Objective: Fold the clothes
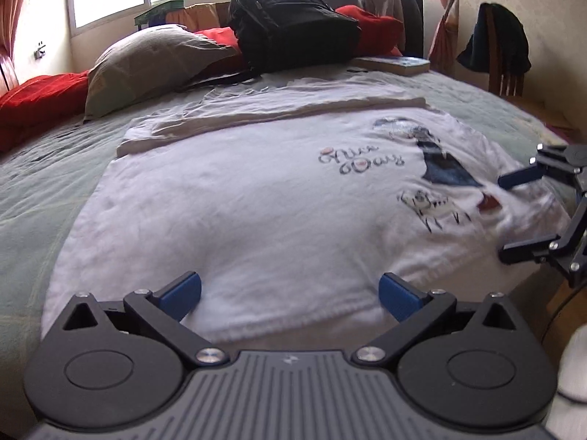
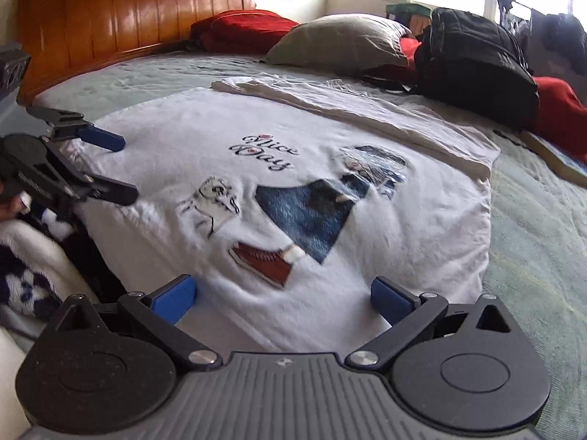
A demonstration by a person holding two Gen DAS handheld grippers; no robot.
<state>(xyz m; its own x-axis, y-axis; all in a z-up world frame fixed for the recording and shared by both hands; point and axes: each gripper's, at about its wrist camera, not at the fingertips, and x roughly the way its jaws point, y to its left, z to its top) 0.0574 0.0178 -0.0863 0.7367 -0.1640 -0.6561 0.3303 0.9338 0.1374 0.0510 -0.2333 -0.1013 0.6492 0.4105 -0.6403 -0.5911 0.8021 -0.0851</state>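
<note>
1. A black backpack [image 1: 290, 25] sits on the green bed [image 1: 44, 176], against red cushions [image 1: 370, 25].
2. A grey-brown pillow [image 2: 341, 38] lies beside it.
3. A book [image 1: 394, 65] rests near the backpack.
4. A wooden headboard [image 2: 121, 18] stands behind.

The shirt [image 2: 385, 227] is soft white cloth, slightly fuzzy, with a flat printed picture. The bedspread [image 2: 532, 242] is matt green woven cloth. The headboard [image 2: 128, 18] is glossy varnished wood. The backpack [image 1: 290, 25] is dull black fabric. Both claws are matt black plastic with blue pads [image 1: 181, 295] and shiny metal screws.
</note>
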